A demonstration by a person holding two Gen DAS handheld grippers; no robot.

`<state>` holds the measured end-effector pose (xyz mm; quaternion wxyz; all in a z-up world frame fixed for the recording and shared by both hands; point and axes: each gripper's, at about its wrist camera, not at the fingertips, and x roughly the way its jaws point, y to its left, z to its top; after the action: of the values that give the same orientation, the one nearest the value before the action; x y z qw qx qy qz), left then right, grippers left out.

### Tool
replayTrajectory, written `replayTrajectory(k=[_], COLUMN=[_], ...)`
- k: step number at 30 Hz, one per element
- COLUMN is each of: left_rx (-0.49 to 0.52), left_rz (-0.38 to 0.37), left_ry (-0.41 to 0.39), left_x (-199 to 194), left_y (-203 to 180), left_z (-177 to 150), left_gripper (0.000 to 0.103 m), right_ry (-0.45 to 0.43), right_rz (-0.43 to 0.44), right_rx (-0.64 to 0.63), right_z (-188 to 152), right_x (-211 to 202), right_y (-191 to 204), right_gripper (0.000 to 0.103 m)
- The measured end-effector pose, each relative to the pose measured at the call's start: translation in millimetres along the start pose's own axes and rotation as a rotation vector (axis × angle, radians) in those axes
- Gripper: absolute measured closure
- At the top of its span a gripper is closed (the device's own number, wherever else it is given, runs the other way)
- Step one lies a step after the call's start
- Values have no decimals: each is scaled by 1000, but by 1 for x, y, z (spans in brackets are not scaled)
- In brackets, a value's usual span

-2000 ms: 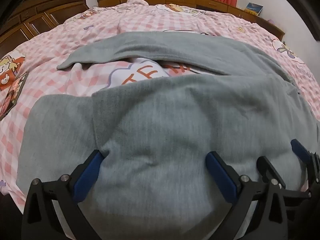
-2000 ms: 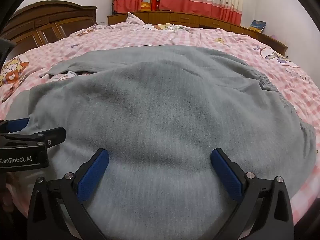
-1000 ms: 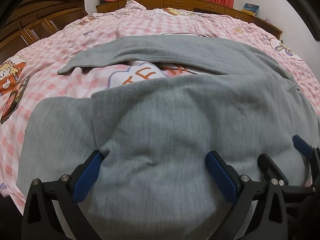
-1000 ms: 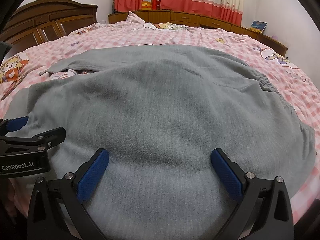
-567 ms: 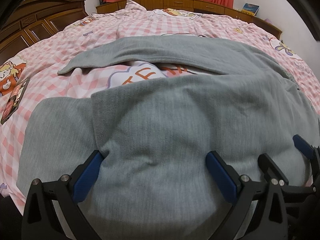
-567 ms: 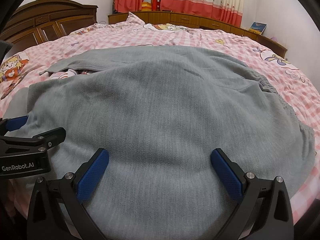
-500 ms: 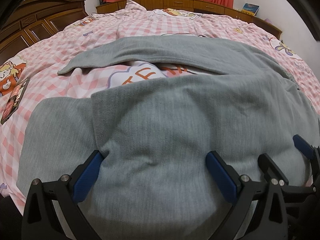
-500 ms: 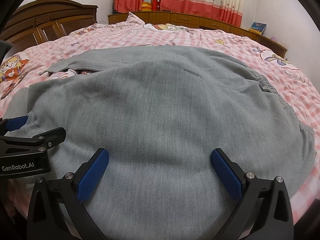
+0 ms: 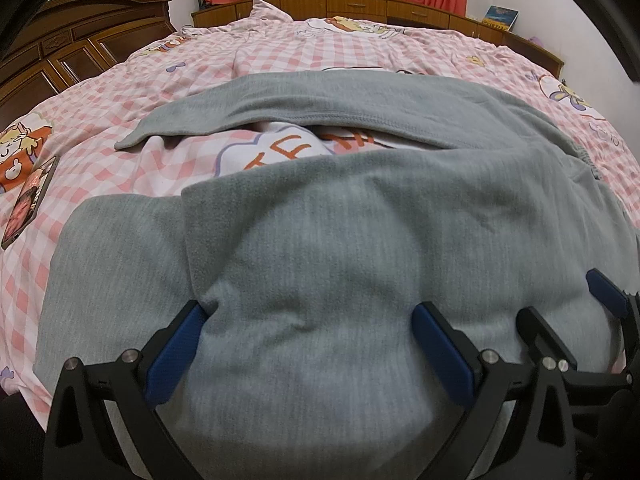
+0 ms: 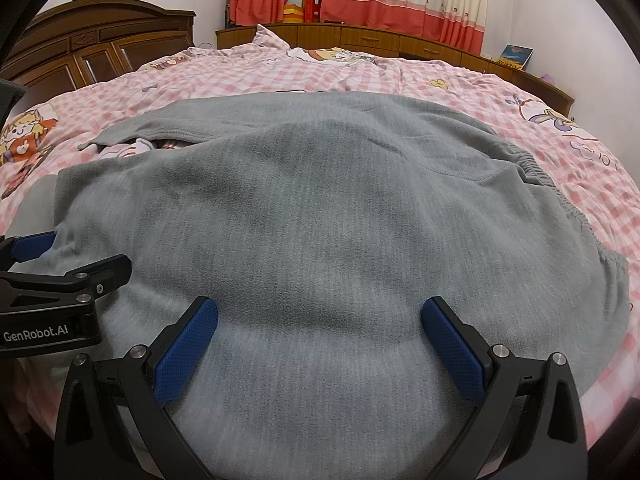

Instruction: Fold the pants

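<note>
Both jaws gape wide: left hand-held gripper (image 9: 308,320) and right hand-held gripper (image 10: 320,316) hover empty over grey pants (image 10: 320,208) on the bed (image 10: 360,76).

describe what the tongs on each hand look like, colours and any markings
Both tongs are matte black, angular frames with silver screws and two splayed fingers tipped by textured blue pads. The left tongs match the right tongs in build. White "GenRobot.AI" lettering shows on the left one's body in the right wrist view. No cables or sleeves are visible.

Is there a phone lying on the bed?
Yes, a phone lies flat on the pink checked bedcover, left of the gray pants.
</note>
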<state>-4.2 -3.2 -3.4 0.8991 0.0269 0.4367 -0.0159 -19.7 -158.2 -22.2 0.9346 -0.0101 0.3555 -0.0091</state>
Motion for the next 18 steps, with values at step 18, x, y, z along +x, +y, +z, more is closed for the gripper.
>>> replayTrajectory(k=[18], left_rx=[-4], left_rz=[-3], left_ry=[18], left_x=[1], left_y=[0], left_z=[1], left_gripper=[0], right_ry=[-1], right_rz=[0], right_rx=[-1], right_z=[0], right_x=[0], right_y=[1], right_gripper=[0])
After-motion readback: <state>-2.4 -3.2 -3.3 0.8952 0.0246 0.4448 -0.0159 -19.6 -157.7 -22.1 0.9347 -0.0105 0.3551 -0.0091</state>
